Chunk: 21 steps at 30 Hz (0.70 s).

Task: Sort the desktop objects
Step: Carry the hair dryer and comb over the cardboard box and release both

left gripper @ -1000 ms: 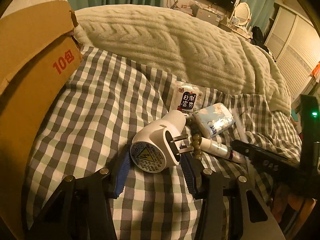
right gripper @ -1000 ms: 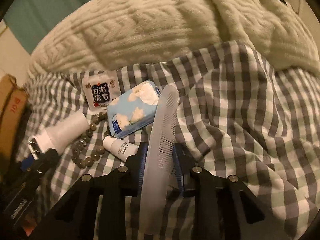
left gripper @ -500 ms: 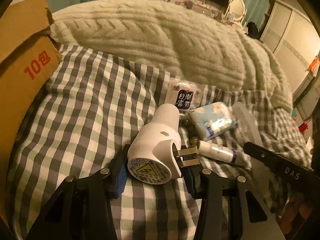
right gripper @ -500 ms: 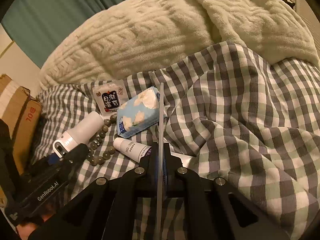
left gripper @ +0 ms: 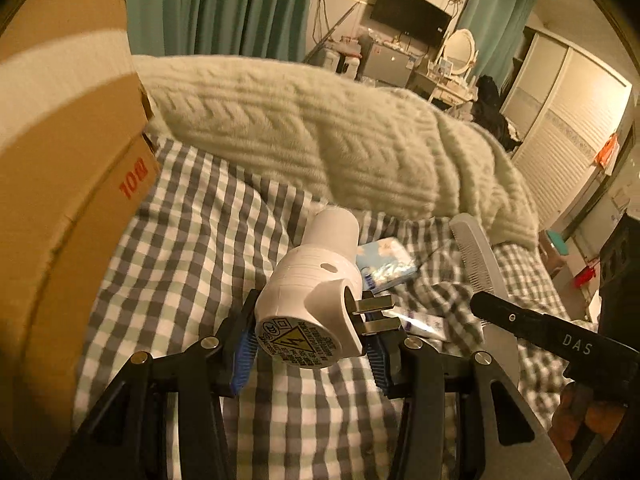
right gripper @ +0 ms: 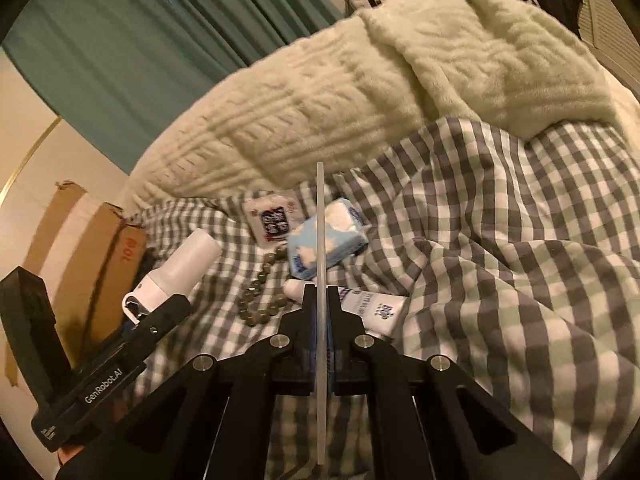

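Right in front of you, your left gripper [left gripper: 310, 344] has its blue pads clamped on the fat base of the white plug-in device [left gripper: 316, 296], 2 metal prongs sticking out sideways over the right pad, so the grip sits on the round body and leaves the prongs free; the device hangs clear of the checked sheet [left gripper: 192, 240], just right of the cardboard box [left gripper: 68, 184], which looks like the likely drop spot. Your right gripper [right gripper: 321, 312] has its jaws pressed together on the flat of the grey comb [right gripper: 321, 264], held edge-on so it shows as 1 thin line, a sensible hold for such a thin blade; it sits well right of the box. Beyond the comb, lying on the sheet to the right of the box, you have the bead bracelet [right gripper: 260, 296], the white tube [right gripper: 360, 304] partly tucked under your fingers, then the blue tissue pack [right gripper: 340, 240] and, farther back, the small white sachet [right gripper: 272, 220]. Those 4 look still unsorted. Behind everything, beyond the box, the cream knitted blanket [right gripper: 360, 92] piles up.
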Motion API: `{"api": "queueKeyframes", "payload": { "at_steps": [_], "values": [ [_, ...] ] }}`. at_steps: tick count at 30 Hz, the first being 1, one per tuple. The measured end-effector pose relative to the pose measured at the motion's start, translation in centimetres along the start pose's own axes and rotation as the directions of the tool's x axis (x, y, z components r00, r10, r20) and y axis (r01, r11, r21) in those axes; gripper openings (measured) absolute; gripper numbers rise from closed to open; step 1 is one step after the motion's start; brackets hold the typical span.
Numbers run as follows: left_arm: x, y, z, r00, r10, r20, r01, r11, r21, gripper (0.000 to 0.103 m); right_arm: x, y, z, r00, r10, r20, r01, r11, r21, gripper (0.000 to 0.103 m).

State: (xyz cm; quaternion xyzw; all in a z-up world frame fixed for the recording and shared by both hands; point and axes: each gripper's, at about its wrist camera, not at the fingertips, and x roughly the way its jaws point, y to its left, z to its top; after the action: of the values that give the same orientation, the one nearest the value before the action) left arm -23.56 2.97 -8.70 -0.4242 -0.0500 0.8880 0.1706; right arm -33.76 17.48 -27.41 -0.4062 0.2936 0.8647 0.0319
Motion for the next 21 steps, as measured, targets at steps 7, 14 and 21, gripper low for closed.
{"api": "queueKeyframes", "payload": {
  "at_steps": [7,14,21],
  "values": [
    [-7.1,-1.5,3.4,0.988,-0.032,0.152,0.031,0.999,0.008,0.048,-4.8,4.9,1.2,0.997,0.072,0.034,-0.07,0.995,-0.07,0.003],
    [-16.6,0.9,7.2,0.964,-0.035,0.264,0.032,0.999,0.016,0.048,-9.1,14.4,3.2,0.977,0.208,0.042,-0.197,0.963,-0.183,0.003],
    [-20.9,9.7,8.7,0.941,0.197,0.275,-0.191,0.98,-0.051,0.048,-8.0,26.7,3.4,0.943,0.33,-0.049,-0.328,0.892,-0.31,0.003]
  ]
}}
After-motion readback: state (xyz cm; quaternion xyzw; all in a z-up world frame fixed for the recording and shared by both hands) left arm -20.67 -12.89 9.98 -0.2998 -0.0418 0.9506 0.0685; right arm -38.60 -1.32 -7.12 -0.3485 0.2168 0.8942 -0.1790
